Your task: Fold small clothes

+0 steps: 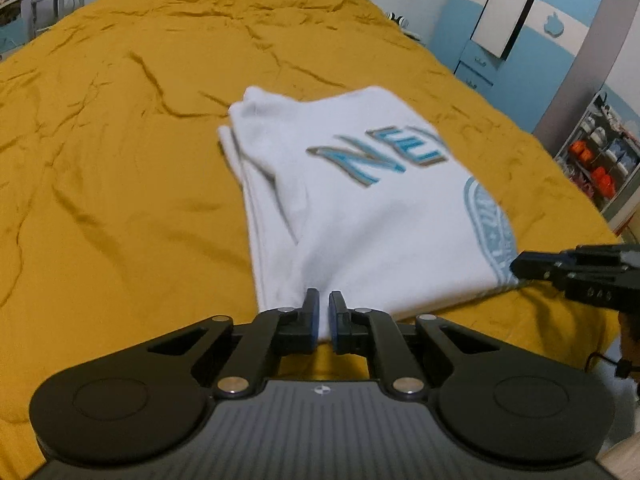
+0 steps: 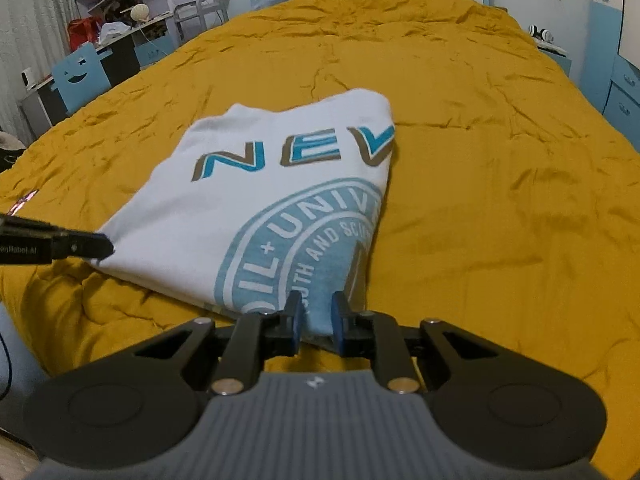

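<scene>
Left wrist view, left to right: mustard bedspread (image 1: 120, 160) fills most of the frame, creased all over. White T-shirt (image 1: 360, 208), folded into a rough rectangle, lies centre frame on the bed, blue "NE" lettering up, part of a round blue print at its right edge (lettering is blurred here). Left tool (image 1: 324, 312) sits at bottom centre, jaws narrow and clamped on the shirt's near left corner, white cloth showing between the blue pads. Right tool (image 1: 520, 266) enters from the right edge, tip on the shirt's near right corner.

Right wrist view: left tool (image 2: 106, 246) comes in from the left edge, tip at the shirt's near left corner. T-shirt (image 2: 256, 208) lies centre left, "NEV" and a round "UNIV" seal readable. Right tool (image 2: 316, 316) at bottom centre, jaws narrow, pinching the near right corner where the seal print is. Bedspread (image 2: 500, 200) takes the right half; blue drawers (image 2: 624, 96) at the right edge.
</scene>
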`<action>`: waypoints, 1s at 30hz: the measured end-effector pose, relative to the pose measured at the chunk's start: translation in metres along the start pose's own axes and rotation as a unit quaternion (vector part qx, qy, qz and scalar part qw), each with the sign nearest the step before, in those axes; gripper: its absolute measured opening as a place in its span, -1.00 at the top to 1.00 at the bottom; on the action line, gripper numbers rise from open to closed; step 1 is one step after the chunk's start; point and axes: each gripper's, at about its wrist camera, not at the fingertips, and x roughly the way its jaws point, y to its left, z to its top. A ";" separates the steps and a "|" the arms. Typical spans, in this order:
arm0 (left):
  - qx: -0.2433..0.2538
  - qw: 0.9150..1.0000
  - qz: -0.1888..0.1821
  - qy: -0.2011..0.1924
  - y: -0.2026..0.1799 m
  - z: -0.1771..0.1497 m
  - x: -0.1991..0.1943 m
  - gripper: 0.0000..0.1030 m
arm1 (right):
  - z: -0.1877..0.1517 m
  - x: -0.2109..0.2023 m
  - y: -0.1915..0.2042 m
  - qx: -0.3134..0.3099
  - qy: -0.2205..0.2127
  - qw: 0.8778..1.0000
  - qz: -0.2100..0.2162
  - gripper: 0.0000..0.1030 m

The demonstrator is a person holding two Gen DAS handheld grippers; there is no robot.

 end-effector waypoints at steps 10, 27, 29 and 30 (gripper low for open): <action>-0.023 1.000 -0.013 -0.006 0.017 -0.020 0.018 0.88 | -0.025 0.030 -0.007 0.006 0.003 1.000 -0.001 0.78; 0.053 0.993 0.041 -0.092 -0.025 0.013 -0.043 -0.06 | 0.013 -0.023 0.005 0.005 -0.022 1.000 -0.010 -0.01; 0.070 0.987 0.071 -0.130 -0.036 0.020 -0.055 -0.16 | 0.019 -0.038 0.010 -0.003 -0.047 0.999 -0.015 -0.08; 0.072 0.983 0.081 -0.148 -0.041 0.024 -0.061 -0.29 | 0.022 -0.047 0.012 -0.004 -0.063 0.998 -0.018 -0.10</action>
